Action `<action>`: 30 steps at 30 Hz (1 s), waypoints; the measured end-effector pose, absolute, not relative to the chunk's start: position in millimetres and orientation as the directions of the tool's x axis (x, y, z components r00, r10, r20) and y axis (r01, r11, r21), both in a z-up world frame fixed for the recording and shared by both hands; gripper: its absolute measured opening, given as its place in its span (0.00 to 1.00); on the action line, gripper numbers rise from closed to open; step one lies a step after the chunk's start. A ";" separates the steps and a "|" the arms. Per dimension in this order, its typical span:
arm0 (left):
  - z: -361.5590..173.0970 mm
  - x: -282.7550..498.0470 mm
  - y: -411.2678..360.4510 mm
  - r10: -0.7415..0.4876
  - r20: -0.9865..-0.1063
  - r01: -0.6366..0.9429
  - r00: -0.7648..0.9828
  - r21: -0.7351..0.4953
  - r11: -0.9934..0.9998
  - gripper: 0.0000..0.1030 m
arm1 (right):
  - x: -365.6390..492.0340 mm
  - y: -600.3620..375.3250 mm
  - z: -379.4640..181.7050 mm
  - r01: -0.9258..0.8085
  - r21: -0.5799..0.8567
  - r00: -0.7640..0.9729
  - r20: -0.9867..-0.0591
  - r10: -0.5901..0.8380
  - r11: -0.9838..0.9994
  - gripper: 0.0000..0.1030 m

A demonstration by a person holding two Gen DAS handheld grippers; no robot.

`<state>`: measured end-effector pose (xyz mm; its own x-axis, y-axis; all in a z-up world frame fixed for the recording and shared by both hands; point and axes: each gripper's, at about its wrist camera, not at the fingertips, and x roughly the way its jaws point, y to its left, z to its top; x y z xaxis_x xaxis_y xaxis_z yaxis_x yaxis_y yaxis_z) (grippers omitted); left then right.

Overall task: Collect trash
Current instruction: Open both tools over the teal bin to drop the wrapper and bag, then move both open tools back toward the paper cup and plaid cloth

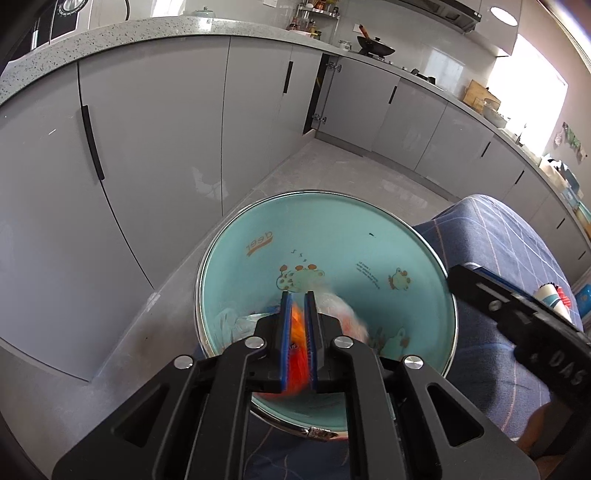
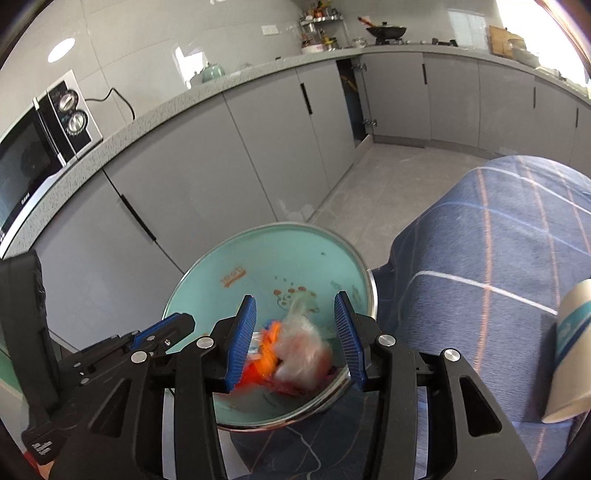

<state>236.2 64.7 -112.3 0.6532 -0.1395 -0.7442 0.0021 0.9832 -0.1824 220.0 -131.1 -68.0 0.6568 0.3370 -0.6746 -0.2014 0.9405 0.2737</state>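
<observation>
Grey kitchen cabinets point(image 2: 229, 155) run along the back under a speckled countertop point(image 1: 110, 35), with a microwave point(image 2: 40, 136) on the countertop's left end and a black wok point(image 2: 388, 31) on its far right stretch. One cabinet door point(image 1: 317, 92) near the corner stands ajar. A blue checked cloth point(image 2: 498, 240) covers the surface at right, its left edge close beside the bin. The teal trash bin point(image 1: 332, 236), with a metal rim and cartoon prints inside, stands on the floor between the cabinets and the cloth. A paper cup point(image 2: 570, 350) lies tilted on the cloth near its right edge.

The right gripper point(image 2: 299, 325) hangs over the bin mouth with its blue pads point(image 2: 347, 332) spread wide and nothing between them. The left gripper point(image 1: 298, 332) is closed narrowly on an orange wrapper point(image 1: 297, 332), inside the bin's opening. A whitish crumpled plastic piece point(image 2: 299, 354), blurred, sits beside the orange wrapper within the bin; whether it is gripped cannot be told.
</observation>
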 end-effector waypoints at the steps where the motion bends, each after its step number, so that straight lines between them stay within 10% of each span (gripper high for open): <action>1: -111.0 235.2 63.6 -0.130 -0.743 -0.002 0.657 -0.174 0.985 0.22 | 216.9 -133.1 -64.7 -0.199 0.273 0.665 -0.668 0.334 0.941 0.43; 13: -82.6 213.1 54.1 -0.028 -0.683 -0.048 0.730 -0.092 0.995 0.78 | 176.5 -162.5 -38.2 -0.147 0.238 0.744 -0.614 0.266 0.960 0.44; 30: -57.8 190.7 0.3 -0.024 -0.641 0.012 0.767 -0.023 1.000 0.90 | 125.6 -230.3 -26.3 -0.023 0.274 0.795 -0.579 0.184 0.961 0.45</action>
